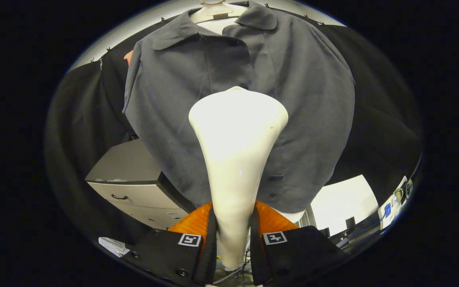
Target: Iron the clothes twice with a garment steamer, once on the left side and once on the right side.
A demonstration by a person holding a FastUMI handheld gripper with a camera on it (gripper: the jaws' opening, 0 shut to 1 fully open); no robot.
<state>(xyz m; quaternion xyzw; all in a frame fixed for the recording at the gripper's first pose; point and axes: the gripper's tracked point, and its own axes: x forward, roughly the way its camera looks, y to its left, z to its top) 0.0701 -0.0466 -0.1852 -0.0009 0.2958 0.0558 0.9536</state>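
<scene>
Gripper view, fingers (232,233) clamped on steamer (237,151), head just before shirt (301,119) front, cabinet (134,179) beside hem.

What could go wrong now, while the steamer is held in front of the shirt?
1. The gripper holds the white steamer only at its narrow handle, so the wide head may tilt or slip.
2. The grey shirt hangs on a hanger, so pushing may swing it towards the cabinet.

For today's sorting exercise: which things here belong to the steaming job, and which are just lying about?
Job:
garment steamer, clamped between the tongs
grey shirt
hanger holding the shirt

Lying about:
drawer cabinet beside the shirt
</scene>
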